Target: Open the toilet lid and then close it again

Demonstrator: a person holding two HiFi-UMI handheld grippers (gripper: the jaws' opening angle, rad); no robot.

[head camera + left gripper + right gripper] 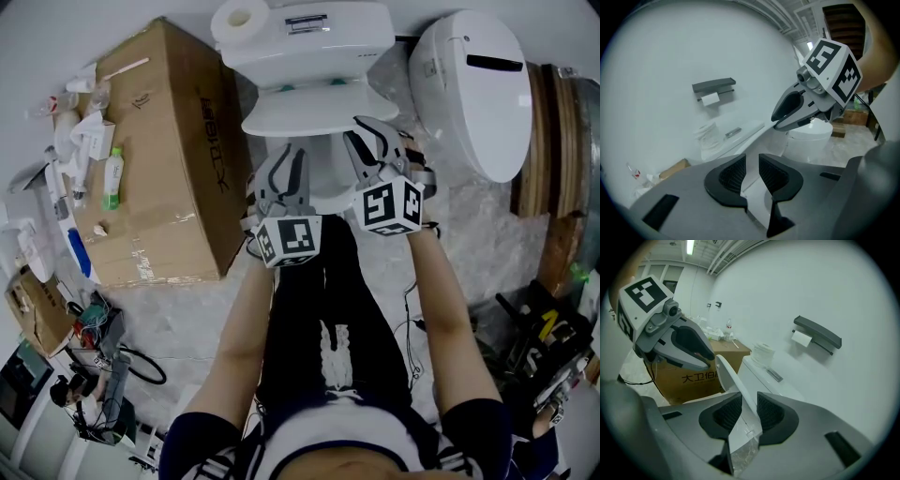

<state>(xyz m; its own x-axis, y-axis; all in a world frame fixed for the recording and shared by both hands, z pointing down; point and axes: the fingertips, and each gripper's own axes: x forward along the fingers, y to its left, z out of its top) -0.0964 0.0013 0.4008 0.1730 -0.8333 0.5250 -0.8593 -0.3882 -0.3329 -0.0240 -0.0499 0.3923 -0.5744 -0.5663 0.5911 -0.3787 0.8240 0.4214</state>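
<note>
White plastic toilet lid (pixel 314 114) likely stiff, light, slick: right gripper (pixel 375 133) is clamped on its front rim, left gripper (pixel 289 159) just beside, jaws apart astride it.

The right claw (pixel 744 411) grips the edge of the tilted toilet lid (pixel 732 379), a cardboard box (pixel 691 377) beyond.

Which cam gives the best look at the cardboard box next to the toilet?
Head view: the cardboard box is nearly whole, seen from above, top face and printed side. Right gripper view shows only part of one printed side. Left gripper view catches just a brown corner at lower left.
</note>
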